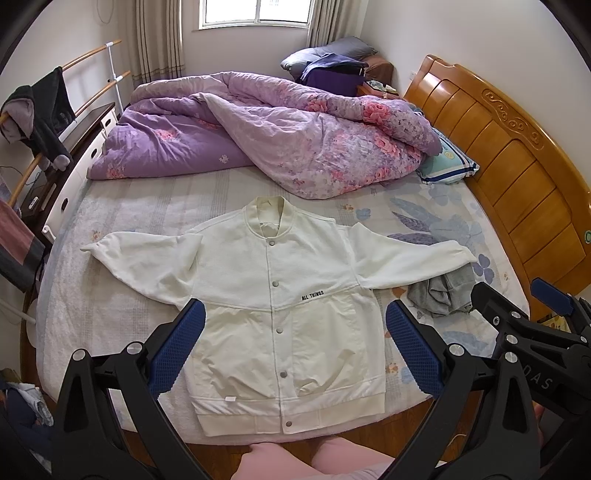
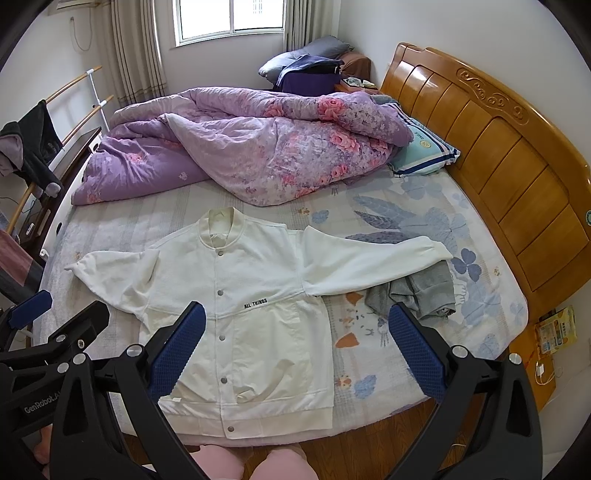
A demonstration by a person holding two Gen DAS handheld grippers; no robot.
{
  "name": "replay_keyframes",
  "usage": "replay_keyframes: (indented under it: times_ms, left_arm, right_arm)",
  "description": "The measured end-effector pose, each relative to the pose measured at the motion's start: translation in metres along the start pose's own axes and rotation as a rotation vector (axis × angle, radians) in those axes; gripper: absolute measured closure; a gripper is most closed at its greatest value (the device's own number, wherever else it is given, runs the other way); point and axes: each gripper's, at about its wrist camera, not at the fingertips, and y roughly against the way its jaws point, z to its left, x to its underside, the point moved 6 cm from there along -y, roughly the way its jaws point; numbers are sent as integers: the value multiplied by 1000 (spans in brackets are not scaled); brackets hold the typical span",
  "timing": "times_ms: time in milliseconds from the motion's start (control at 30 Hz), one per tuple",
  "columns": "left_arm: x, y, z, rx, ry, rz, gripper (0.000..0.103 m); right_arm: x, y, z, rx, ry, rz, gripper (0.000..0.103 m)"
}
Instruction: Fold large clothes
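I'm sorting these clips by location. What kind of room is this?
A bedroom, most likely in a home: a bed with a carved wooden headboard, a rumpled purple floral quilt and a pillow, plus a curtained window. A white jacket lies spread on the bed.

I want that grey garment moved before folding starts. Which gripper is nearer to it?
Right. The right gripper hangs open with the grey garment just past its right finger. The left gripper hangs open over the white jacket, farther left.

Both wrist views look down across the bed [image 1: 110, 325] from its foot, sharing the jacket [image 2: 258, 314].
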Motion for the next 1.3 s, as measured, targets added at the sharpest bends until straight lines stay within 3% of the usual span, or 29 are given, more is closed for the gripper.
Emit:
replay_keyframes:
  times_ms: [1300]
  left_arm:
    - [11,-15,-10,4,3,10,5]
  right_arm:
    - [-4,-8,12,-8,-7,19,7]
